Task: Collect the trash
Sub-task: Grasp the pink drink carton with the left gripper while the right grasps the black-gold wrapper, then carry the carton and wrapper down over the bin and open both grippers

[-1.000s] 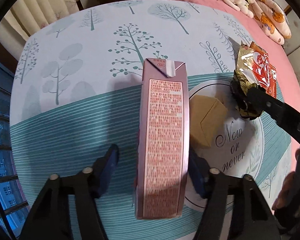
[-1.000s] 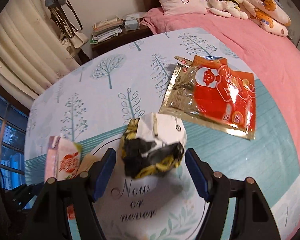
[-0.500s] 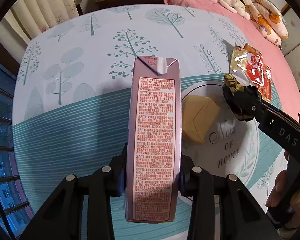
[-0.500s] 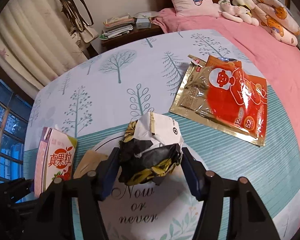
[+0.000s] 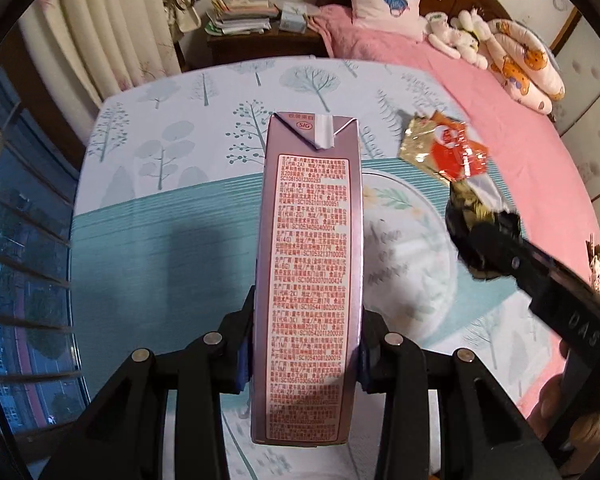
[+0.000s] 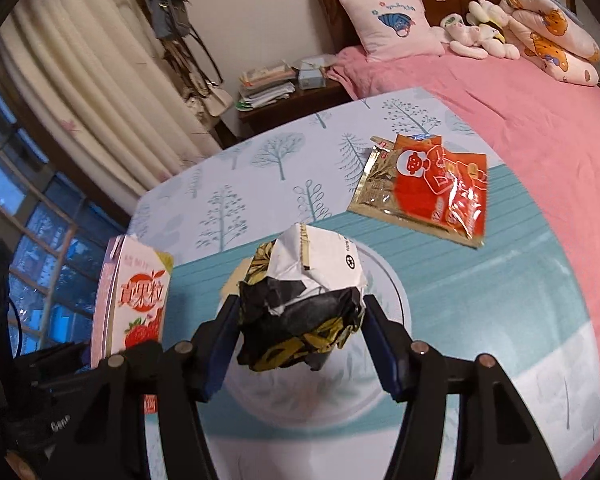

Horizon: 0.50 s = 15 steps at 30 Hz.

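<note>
Left gripper (image 5: pixel 306 354) fingers clamped on the pink milk carton (image 5: pixel 310 272), lifted above the counter (image 5: pixel 160 248). Right gripper (image 6: pixel 300 332) fingers pinch the crumpled wrapper (image 6: pixel 304 300); red snack bag (image 6: pixel 428 188) lies on the counter.

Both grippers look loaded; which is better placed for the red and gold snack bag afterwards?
Right. The right gripper holds the crumpled wrapper nearer the snack bag; the left gripper grips the carton, farther away.

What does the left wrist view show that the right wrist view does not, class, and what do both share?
Only the left wrist view: the milk carton's printed side panel, clamped in the left gripper. Only the right wrist view: the carton's strawberry front and a coat rack with bags. Both: the crumpled wrapper in the right gripper, the red snack bag, the bed.
</note>
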Each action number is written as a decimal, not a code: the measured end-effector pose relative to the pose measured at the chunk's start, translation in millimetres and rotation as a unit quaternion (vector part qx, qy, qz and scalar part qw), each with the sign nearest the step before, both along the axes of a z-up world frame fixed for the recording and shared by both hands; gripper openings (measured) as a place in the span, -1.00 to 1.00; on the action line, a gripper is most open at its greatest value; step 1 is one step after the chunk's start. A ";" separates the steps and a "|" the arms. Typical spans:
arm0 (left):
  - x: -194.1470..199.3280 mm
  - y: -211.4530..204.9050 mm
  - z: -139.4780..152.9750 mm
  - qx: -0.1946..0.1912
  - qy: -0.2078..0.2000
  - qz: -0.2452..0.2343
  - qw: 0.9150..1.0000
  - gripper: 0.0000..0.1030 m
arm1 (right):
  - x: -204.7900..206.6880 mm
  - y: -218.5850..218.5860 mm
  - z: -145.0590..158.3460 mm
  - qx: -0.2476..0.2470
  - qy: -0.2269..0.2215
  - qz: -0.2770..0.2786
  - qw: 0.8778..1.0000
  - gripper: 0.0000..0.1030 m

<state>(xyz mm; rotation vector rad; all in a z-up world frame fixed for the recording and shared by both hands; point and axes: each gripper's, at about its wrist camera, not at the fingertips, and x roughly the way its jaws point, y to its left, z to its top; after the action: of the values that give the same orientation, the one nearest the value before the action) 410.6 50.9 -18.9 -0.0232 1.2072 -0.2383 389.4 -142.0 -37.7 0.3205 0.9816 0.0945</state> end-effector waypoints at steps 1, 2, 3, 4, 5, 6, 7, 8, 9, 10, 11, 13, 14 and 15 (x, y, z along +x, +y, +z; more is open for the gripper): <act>-9.2 -1.7 6.0 0.000 -0.005 0.003 1.000 -0.28 | -7.9 -1.1 3.6 0.001 -0.002 0.005 1.000 0.16; -20.2 -4.0 13.2 0.001 -0.010 0.006 1.000 -0.28 | -19.5 -2.5 9.2 0.002 -0.006 0.012 1.000 0.16; -30.1 -6.1 19.1 0.001 -0.014 0.008 1.000 -0.28 | -27.7 -3.2 13.1 0.003 -0.009 0.016 1.000 0.16; -38.3 -8.7 23.8 0.002 -0.017 0.009 1.000 -0.28 | -39.1 -5.1 18.9 0.004 -0.014 0.021 1.000 0.16; -51.4 -12.1 30.5 0.004 -0.023 0.008 1.000 -0.28 | -48.1 -6.9 24.0 0.006 -0.018 0.025 1.000 0.16; -59.8 -14.6 34.9 0.007 -0.027 0.008 1.000 -0.28 | -56.0 -9.0 28.6 0.007 -0.022 0.029 0.999 0.16; -69.6 -17.7 40.0 0.011 -0.032 0.008 0.999 -0.28 | -65.1 -11.5 33.7 0.009 -0.027 0.032 0.999 0.16; -80.4 -20.6 45.5 0.015 -0.038 0.008 0.999 -0.28 | -74.5 -14.6 39.1 0.011 -0.033 0.035 0.999 0.16; -90.6 -23.0 50.7 0.017 -0.043 0.008 0.999 -0.28 | -85.6 -18.6 45.3 0.013 -0.041 0.038 0.998 0.16; -100.2 -25.7 55.7 0.019 -0.047 0.009 0.999 -0.28 | -94.5 -22.1 50.0 0.014 -0.046 0.041 0.998 0.16; -112.5 -29.1 62.0 0.020 -0.053 0.012 0.998 -0.28 | -103.5 -26.4 54.7 0.016 -0.052 0.044 0.998 0.16; -131.2 -34.8 70.8 0.022 -0.062 0.015 0.998 -0.28 | -122.8 -35.9 62.8 0.019 -0.062 0.050 0.997 0.16; -144.7 -39.3 76.0 0.023 -0.069 0.017 0.997 -0.28 | -136.4 -41.7 67.0 0.020 -0.069 0.054 0.996 0.16; -155.0 -42.1 79.9 0.023 -0.074 0.018 0.997 -0.28 | -144.5 -45.6 69.2 0.020 -0.073 0.057 0.995 0.16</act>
<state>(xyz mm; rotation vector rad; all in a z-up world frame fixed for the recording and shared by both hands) 255.5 8.8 61.0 0.0134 1.0638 -0.1782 244.9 -187.6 31.5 0.2902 0.8525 0.2385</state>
